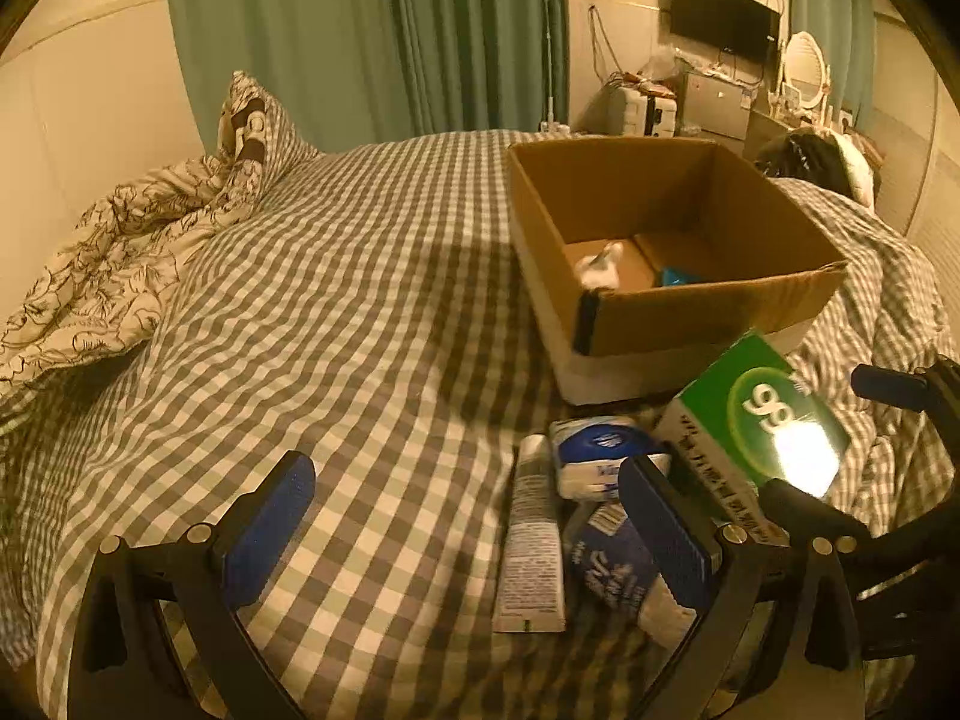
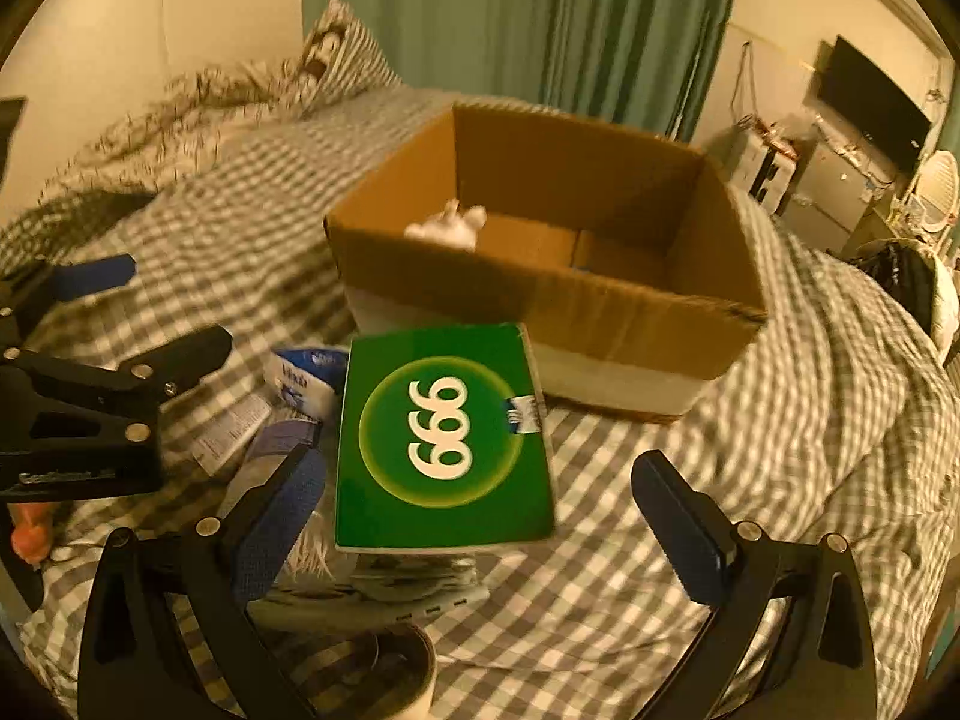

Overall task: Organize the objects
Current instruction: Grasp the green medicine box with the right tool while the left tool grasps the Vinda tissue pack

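An open cardboard box [image 1: 714,309] [image 2: 600,306] stands on the checked bed; a white crumpled item [image 1: 600,267] [image 2: 447,225] and something blue [image 1: 678,276] lie inside. In front of it lies a pile: a green "999" box [image 1: 756,414] [image 2: 441,438], a white tube [image 1: 531,540], a white-blue tissue pack [image 1: 600,456] [image 2: 300,378] and a dark blue packet [image 1: 612,564]. My left gripper [image 1: 468,516] is open and empty above the bed, left of the pile. My right gripper [image 2: 480,498] is open, its jaws on either side of the green box, not touching it.
A floral duvet [image 1: 102,276] and a pillow [image 1: 252,126] lie at the bed's far left. A roll of tape [image 2: 384,666] lies near the bottom of the right wrist view. A dark bag [image 1: 804,159] sits at the bed's far right. Curtains, a TV and a mirror stand beyond.
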The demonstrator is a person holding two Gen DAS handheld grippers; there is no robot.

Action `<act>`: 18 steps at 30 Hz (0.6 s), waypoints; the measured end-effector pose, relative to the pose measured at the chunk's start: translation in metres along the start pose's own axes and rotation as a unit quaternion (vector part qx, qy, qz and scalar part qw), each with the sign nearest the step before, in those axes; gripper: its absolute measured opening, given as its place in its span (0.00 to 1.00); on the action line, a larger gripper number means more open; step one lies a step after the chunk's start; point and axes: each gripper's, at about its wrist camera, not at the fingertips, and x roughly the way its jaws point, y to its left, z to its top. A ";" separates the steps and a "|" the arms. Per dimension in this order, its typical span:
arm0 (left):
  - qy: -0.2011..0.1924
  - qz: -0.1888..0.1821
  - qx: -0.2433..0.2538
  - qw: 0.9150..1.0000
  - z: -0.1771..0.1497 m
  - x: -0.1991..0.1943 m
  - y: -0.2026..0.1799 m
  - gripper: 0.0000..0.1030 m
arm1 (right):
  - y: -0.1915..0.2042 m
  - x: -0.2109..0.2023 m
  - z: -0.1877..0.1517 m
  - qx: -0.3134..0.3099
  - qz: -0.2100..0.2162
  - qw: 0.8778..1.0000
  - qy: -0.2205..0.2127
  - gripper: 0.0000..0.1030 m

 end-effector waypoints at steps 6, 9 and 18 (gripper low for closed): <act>0.026 -0.007 -0.010 1.000 -0.002 0.018 0.008 1.00 | 0.003 0.029 0.003 0.003 0.004 0.999 0.038 0.88; 0.035 -0.008 -0.014 0.999 -0.002 0.022 0.009 1.00 | 0.002 0.031 0.003 0.009 0.024 0.999 0.041 0.76; 0.043 -0.039 0.005 0.998 0.006 0.020 -0.021 1.00 | -0.025 -0.017 0.001 0.039 0.000 0.999 -0.016 0.74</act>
